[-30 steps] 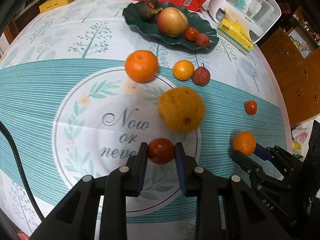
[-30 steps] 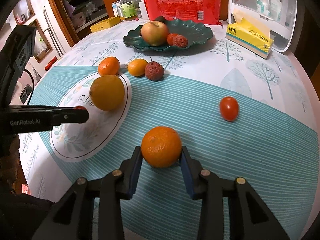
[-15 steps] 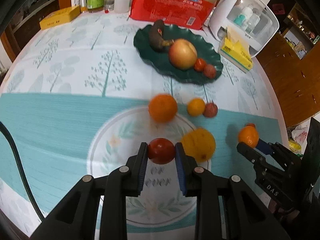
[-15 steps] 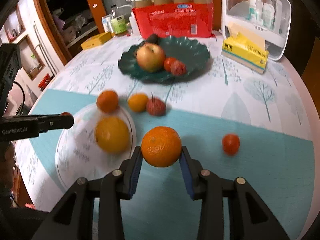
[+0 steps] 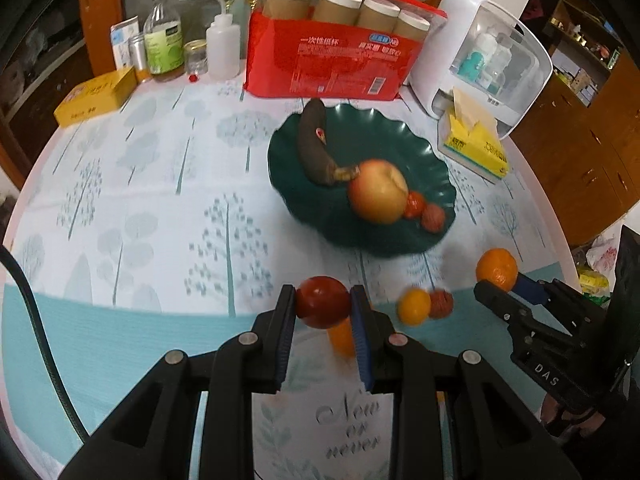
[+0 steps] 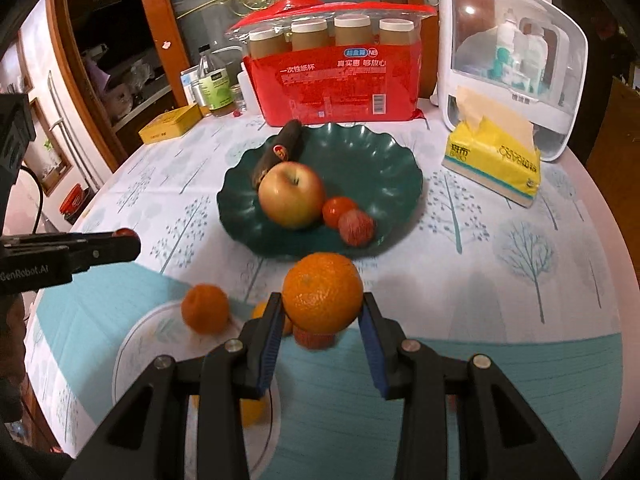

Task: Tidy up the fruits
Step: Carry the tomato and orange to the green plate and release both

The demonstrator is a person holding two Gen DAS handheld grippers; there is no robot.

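Observation:
My left gripper (image 5: 323,307) is shut on a small red tomato (image 5: 322,301), held in the air short of the dark green plate (image 5: 416,152). My right gripper (image 6: 321,307) is shut on an orange (image 6: 322,292), also lifted, just before the same plate (image 6: 392,168). The plate holds a dark banana (image 5: 314,148), an apple (image 6: 291,194), a small tomato (image 6: 339,211) and a lychee (image 6: 356,227). On the cloth below lie another orange (image 6: 205,308), a small yellow-orange fruit (image 5: 414,306) and a lychee (image 5: 441,303). The right gripper with its orange (image 5: 496,270) shows at the right of the left wrist view.
Behind the plate stand a red pack of paper cups (image 6: 340,80), a white storage box (image 6: 516,60) and a yellow tissue pack (image 6: 494,158). Bottles (image 5: 164,44) and a yellow box (image 5: 96,94) sit at the back left. The left gripper (image 6: 68,254) reaches in from the left.
Both grippers have lifted their fruit off the cloth and moved toward the green plate. The plate and the items behind it now sit lower and larger in both views.

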